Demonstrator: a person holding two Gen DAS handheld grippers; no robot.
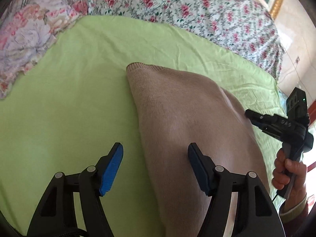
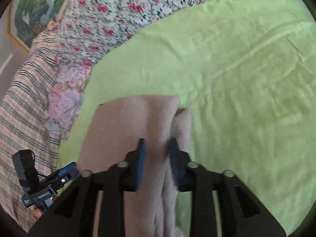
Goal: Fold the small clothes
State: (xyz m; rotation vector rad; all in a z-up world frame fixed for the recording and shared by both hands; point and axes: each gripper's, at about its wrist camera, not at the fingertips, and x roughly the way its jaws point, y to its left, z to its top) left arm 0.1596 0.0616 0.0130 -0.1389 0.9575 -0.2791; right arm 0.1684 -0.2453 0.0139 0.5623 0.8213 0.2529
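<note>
A beige knit garment (image 1: 177,118) lies folded in a long strip on a green sheet (image 1: 69,98). My left gripper (image 1: 156,148) hovers over the garment's left edge, its blue-padded jaws wide open with nothing pinched. One finger is above the sheet, the other above the knit. My right gripper (image 1: 249,114), held in a hand (image 1: 284,169), points at the garment's right side. In the right wrist view the right gripper (image 2: 157,144) stands partly open just over a lengthwise fold of the garment (image 2: 128,122). The cloth shows in the gap and the pads do not press on it. The left gripper (image 2: 65,170) appears at lower left.
A floral quilt (image 1: 177,4) borders the far side of the green sheet (image 2: 237,79). A ruffled floral pillow (image 1: 25,39) and striped plaid cloth (image 2: 23,98) lie to the left. A framed picture (image 2: 29,9) stands behind the bed. Bare green sheet stretches both sides of the garment.
</note>
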